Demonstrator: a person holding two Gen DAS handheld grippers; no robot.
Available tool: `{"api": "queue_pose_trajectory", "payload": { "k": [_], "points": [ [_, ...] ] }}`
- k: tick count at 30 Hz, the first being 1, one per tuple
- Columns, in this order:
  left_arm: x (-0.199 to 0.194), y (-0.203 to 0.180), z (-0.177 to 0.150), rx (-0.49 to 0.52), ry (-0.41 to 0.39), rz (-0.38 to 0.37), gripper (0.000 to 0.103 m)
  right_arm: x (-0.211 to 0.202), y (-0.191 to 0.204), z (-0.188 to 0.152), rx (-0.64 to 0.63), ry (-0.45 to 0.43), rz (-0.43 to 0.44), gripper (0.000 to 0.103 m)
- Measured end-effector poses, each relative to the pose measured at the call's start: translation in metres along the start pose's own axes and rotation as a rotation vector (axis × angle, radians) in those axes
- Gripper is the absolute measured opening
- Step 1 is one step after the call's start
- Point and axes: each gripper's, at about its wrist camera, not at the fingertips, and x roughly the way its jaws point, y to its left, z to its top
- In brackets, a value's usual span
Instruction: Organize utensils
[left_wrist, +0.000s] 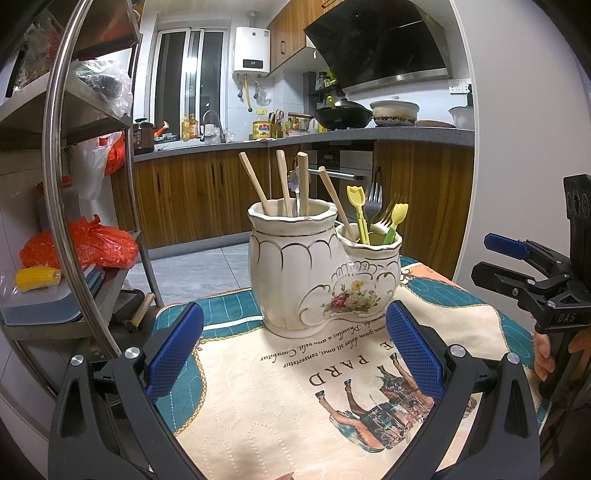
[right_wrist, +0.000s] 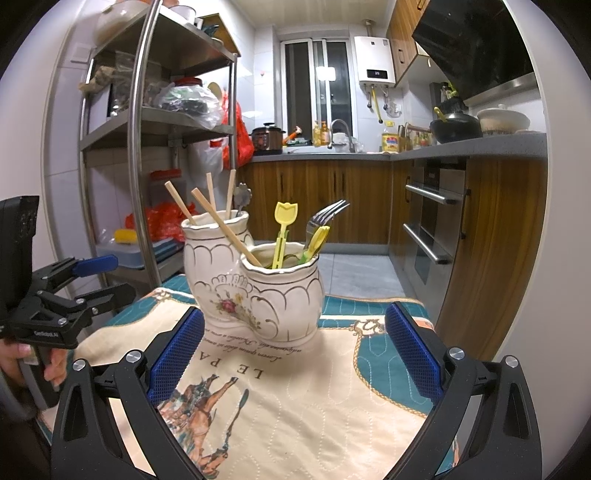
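Both your grippers, left (left_wrist: 295, 354) and right (right_wrist: 293, 354), are spread and empty. The ceramic utensil holder (left_wrist: 317, 273) stands on the quilted mat (left_wrist: 280, 406); one chopstick (right_wrist: 225, 230) leans into the fork compartment, likely your next pick.

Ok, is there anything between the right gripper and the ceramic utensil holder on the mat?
Nothing visible. The right gripper is open, facing the ceramic utensil holder across bare placemat. The left gripper sits off to the side, clear of that path.
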Motion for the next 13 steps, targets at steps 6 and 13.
{"api": "queue_pose_trajectory", "payload": {
  "k": [6,13],
  "points": [
    [-0.0034,-0.0008,0.0016,0.002,-0.007,0.001,0.097,-0.0001,0.0001,-0.0001,0.0,0.0,0.0,0.097],
    [-0.0025,-0.001,0.0026,0.001,-0.003,0.009,0.097,0.0,-0.0001,-0.0005,0.0,-0.001,0.0,0.097]
  ]
}}
